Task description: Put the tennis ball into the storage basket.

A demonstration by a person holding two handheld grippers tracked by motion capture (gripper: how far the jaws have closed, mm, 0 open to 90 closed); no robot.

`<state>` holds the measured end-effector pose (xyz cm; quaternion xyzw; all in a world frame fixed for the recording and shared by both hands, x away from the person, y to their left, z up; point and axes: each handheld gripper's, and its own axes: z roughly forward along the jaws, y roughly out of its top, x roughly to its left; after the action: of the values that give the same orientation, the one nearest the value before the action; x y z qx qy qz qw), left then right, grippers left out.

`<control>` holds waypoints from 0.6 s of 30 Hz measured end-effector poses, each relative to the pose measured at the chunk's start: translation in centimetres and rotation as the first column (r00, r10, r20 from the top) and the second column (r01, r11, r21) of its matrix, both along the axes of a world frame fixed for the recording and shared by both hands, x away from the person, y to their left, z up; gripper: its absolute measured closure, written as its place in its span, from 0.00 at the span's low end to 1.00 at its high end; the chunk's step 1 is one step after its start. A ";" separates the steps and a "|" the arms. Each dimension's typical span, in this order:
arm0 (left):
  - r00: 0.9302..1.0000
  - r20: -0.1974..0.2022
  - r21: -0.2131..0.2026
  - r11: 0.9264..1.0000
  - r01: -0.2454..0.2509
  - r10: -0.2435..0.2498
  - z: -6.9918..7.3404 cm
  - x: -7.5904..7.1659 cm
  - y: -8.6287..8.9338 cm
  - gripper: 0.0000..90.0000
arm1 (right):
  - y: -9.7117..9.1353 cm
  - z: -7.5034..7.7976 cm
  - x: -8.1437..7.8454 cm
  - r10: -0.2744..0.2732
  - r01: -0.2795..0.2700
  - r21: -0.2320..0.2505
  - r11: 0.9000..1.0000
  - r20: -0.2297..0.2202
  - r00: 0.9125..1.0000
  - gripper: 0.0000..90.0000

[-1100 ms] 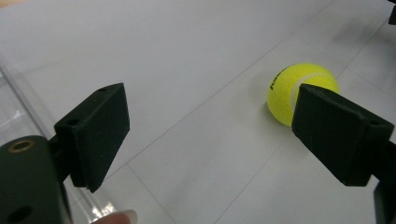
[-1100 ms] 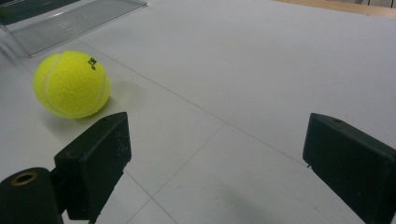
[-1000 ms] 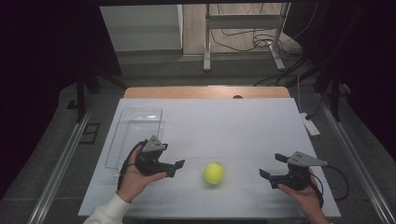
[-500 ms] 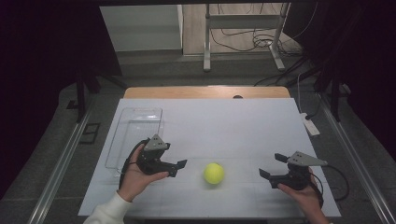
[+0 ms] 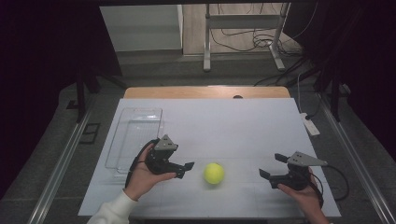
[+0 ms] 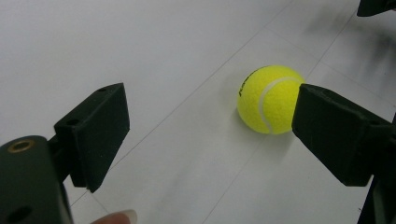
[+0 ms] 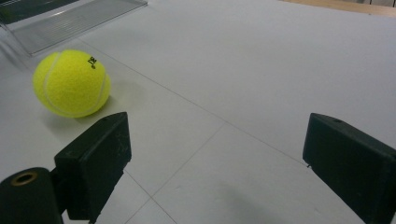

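My left hand-held gripper (image 5: 183, 170) has crept slightly closer to the tennis ball (image 5: 214, 173), jaws open, nothing gripped yet.

tennis ball (image 6: 268, 99): fuzzy yellow felt, matt, smooth white seam | tabletop (image 5: 243, 126): white, smooth, faintly sheened sheet with thin seam lines; bare wood at far edge | tray (image 5: 135, 135): clear glossy plastic | jaws: matt black plastic, flat blocks
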<state>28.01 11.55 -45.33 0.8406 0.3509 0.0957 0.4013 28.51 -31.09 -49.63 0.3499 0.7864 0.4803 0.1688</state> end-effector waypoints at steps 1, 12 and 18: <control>1.000 -0.003 0.002 1.000 0.001 -0.001 0.0 0.0 -0.1 0.14 | 0.0 0.0 0.0 0.000 0.000 -0.002 1.000 0.000 1.000 0.09; 1.000 -0.010 0.006 1.000 0.019 -0.019 -0.1 0.3 -0.9 0.14 | 0.0 -0.1 0.1 0.001 -0.001 -0.004 1.000 -0.001 1.000 0.09; 0.999 -0.015 0.007 0.999 0.031 -0.031 -0.1 0.4 -1.5 0.14 | 0.0 -0.1 0.1 0.000 0.000 -0.006 1.000 -0.001 1.000 0.09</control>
<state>28.45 10.03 -45.39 0.8482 0.3403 0.0845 0.3971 28.59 -31.11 -49.70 0.3497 0.7878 0.4779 0.1692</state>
